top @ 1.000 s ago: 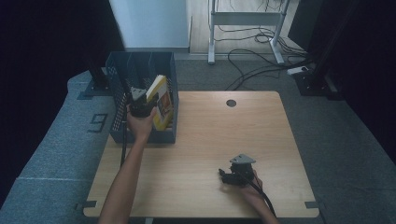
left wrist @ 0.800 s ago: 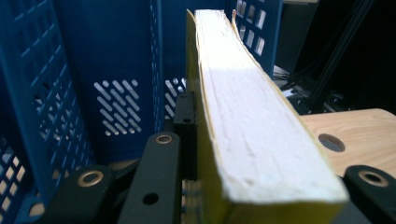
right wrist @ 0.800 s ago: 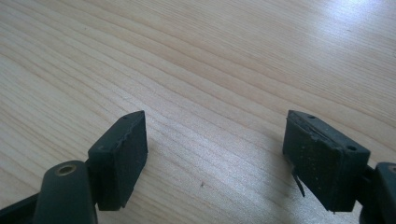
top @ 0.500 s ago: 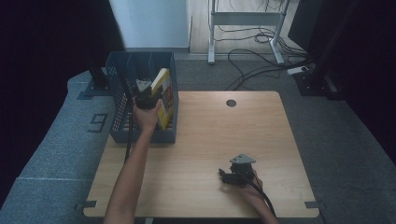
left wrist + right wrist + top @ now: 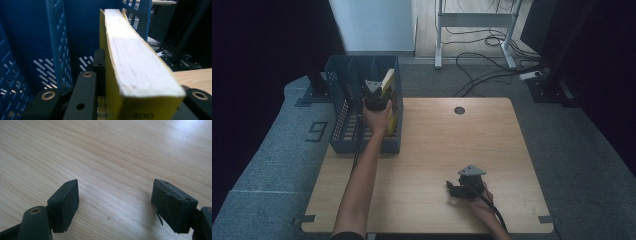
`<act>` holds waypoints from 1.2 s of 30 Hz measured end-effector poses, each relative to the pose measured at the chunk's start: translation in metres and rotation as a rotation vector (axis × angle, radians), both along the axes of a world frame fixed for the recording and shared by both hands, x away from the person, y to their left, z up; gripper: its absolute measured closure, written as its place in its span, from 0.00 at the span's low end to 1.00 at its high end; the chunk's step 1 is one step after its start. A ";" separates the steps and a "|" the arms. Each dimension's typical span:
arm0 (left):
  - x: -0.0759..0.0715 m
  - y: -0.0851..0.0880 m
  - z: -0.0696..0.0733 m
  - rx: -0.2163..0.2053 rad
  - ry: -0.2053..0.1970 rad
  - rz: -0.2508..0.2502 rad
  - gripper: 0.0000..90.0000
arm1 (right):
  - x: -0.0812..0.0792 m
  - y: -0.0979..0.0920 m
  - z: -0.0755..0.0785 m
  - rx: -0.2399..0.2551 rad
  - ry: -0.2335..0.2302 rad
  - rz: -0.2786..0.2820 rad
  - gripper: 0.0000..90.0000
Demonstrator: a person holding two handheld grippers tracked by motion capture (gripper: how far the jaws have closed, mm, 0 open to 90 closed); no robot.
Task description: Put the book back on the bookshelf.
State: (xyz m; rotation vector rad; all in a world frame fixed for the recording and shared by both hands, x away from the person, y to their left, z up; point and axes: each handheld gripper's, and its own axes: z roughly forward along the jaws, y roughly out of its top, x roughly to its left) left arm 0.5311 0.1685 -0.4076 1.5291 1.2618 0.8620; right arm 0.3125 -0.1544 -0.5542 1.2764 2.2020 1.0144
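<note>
One thick yellow-covered book (image 5: pixel 140 67), pages pale, clamped by the left gripper (image 5: pixel 374 95) inside the blue crate (image 5: pixel 343 142); right gripper (image 5: pixel 115 202) gapes empty.

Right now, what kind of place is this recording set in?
Probably a lab or recording room: a bare wooden table on grey carpet, loose cables under a metal stand, dark surroundings.

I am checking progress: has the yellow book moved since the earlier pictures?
Yes. The yellow book has moved away from the person, deeper over the blue crate.
</note>
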 end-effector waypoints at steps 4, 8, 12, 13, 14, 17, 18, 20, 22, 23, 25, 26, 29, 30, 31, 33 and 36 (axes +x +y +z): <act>0.005 -0.002 -0.003 -0.008 -0.014 0.016 0.83 | 0.000 0.000 0.000 -0.001 0.000 0.001 0.24; 0.011 -0.006 -0.005 -0.006 -0.010 0.023 0.83 | -0.001 0.000 0.000 0.001 -0.002 0.002 0.24; 0.015 -0.009 -0.008 -0.011 -0.014 0.035 0.83 | -0.002 -0.001 0.000 0.001 -0.002 0.003 0.24; 0.015 -0.010 -0.009 -0.007 -0.015 0.032 0.83 | -0.001 -0.001 0.000 0.001 -0.002 0.003 0.24; 0.016 -0.010 -0.010 -0.003 -0.015 0.030 0.83 | -0.001 -0.001 0.000 0.001 -0.002 0.003 0.24; 0.015 -0.010 -0.012 0.013 -0.017 0.015 0.83 | -0.002 0.000 0.000 0.000 -0.002 0.003 0.24; 0.015 -0.010 -0.012 0.012 -0.013 0.011 0.82 | -0.002 0.000 0.000 0.000 -0.002 0.003 0.24; 0.014 -0.009 -0.013 0.001 -0.006 -0.006 0.81 | -0.002 0.000 0.000 0.000 -0.002 0.003 0.24; 0.012 -0.008 -0.013 0.002 -0.007 -0.015 0.79 | -0.002 0.000 0.000 0.000 -0.002 0.003 0.24; 0.011 -0.007 -0.013 -0.006 -0.004 -0.019 0.79 | -0.002 0.000 0.000 0.000 -0.002 0.003 0.24; 0.009 -0.004 -0.012 -0.019 -0.001 -0.038 0.77 | -0.002 0.000 0.000 -0.001 -0.003 0.003 0.24; 0.008 -0.003 -0.011 -0.026 0.000 -0.045 0.76 | -0.002 0.000 0.000 -0.001 -0.003 0.002 0.24; 0.002 -0.002 -0.008 -0.039 -0.010 -0.058 0.73 | -0.002 0.000 0.000 -0.003 -0.003 0.002 0.24; 0.000 -0.001 -0.006 -0.045 -0.008 -0.065 0.72 | -0.002 0.000 0.000 -0.003 -0.004 0.002 0.24; -0.001 0.000 -0.005 -0.048 -0.003 -0.076 0.71 | -0.002 0.000 0.000 -0.003 -0.003 0.002 0.24; -0.006 0.001 -0.003 -0.058 0.002 -0.095 0.69 | -0.002 0.000 0.000 -0.004 -0.003 0.002 0.24; -0.014 0.003 -0.001 -0.067 -0.007 -0.113 0.68 | -0.002 0.000 0.000 -0.004 -0.004 0.003 0.24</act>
